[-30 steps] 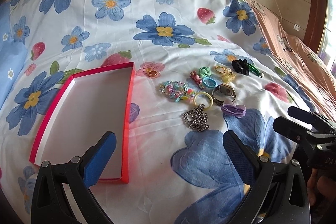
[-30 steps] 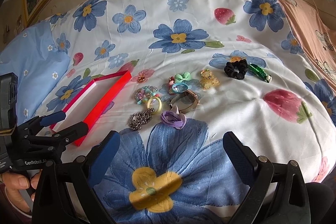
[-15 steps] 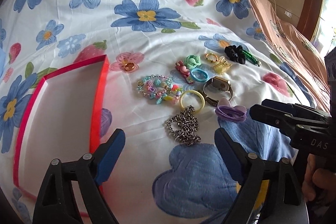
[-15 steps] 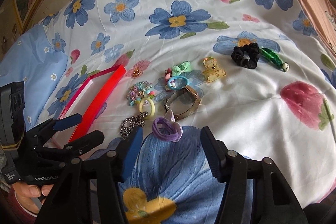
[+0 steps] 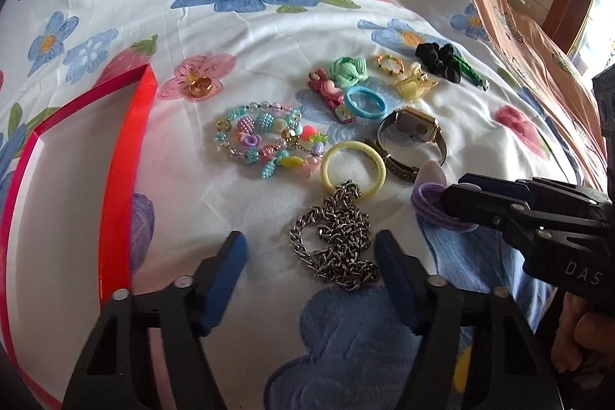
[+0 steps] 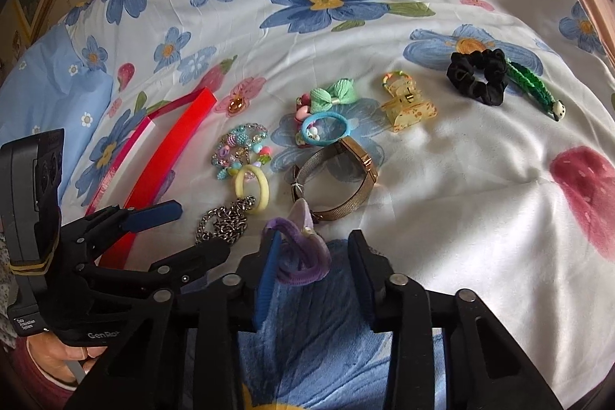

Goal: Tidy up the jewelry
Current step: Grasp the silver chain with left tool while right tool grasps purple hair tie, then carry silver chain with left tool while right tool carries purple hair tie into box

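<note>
Straddling the silver chain [image 5: 336,248] on the flowered bedspread [image 5: 269,37], the left gripper [image 5: 309,256] has just been narrowing its jaws, its blue pads apart on either side of the heap and not yet pressing it. Just to its right, the right gripper [image 6: 313,256] has also been closing; the purple hair tie [image 6: 303,254] lies between its pads against the left one, while the right pad stands clear, so nothing is clamped yet. Close behind the chain lies the yellow ring [image 5: 353,168], touching its far end, with the beaded bracelets [image 5: 265,139] to the left and the watch [image 5: 413,137] to the right. The red tray [image 5: 123,179] sits at the left, nothing blocking the way to it. Farther back lie the blue hair tie [image 5: 365,102], amber claw clip [image 6: 407,104] and black scrunchie [image 6: 478,75]. Compared with a second ago, both grippers have dropped closer to the pile and the jewelry lies unmoved.
</note>
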{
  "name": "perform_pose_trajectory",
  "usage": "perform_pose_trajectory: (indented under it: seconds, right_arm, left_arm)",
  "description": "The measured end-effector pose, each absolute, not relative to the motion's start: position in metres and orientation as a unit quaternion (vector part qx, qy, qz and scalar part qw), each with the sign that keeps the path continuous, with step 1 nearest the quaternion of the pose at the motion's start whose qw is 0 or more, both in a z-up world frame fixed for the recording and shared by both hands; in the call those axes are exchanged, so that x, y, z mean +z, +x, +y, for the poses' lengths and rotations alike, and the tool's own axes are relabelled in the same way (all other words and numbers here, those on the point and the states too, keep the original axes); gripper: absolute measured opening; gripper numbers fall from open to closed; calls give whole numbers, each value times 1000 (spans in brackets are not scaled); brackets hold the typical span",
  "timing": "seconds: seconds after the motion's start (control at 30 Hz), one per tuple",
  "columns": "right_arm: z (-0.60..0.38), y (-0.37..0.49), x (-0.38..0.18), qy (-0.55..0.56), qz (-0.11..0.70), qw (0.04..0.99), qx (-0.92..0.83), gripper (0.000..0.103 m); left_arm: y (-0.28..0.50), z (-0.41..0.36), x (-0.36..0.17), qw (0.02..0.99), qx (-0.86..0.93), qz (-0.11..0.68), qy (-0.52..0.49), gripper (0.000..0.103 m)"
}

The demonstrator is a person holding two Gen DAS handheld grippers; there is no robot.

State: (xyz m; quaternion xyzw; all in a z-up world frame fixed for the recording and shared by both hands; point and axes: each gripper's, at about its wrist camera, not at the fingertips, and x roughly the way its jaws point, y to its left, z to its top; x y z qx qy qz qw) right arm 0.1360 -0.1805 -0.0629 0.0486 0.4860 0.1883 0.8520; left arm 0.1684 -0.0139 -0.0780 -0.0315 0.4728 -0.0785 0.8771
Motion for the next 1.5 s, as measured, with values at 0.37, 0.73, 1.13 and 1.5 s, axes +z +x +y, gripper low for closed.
perform_pose_trajectory:
  seconds: [0.37, 0.73, 1.13, 1.5]
  right_arm:
    - [-180, 132, -63, 57, 484, 852, 190, 12]
    - [-169, 113, -40, 64, 462, 860, 209, 11]
    - [-129, 105, -20, 53, 446, 857, 252, 11]
    - [-65, 99, -16, 32, 445, 838, 314, 11]
  left_arm:
    - [158, -14, -72, 879, -110, 462, -43, 9]
    - [111, 17, -33, 897, -112, 417, -99, 9]
    - [50, 63, 14, 920, -80, 363, -125, 9]
    - [15, 109, 20, 924, -12, 350, -153, 9]
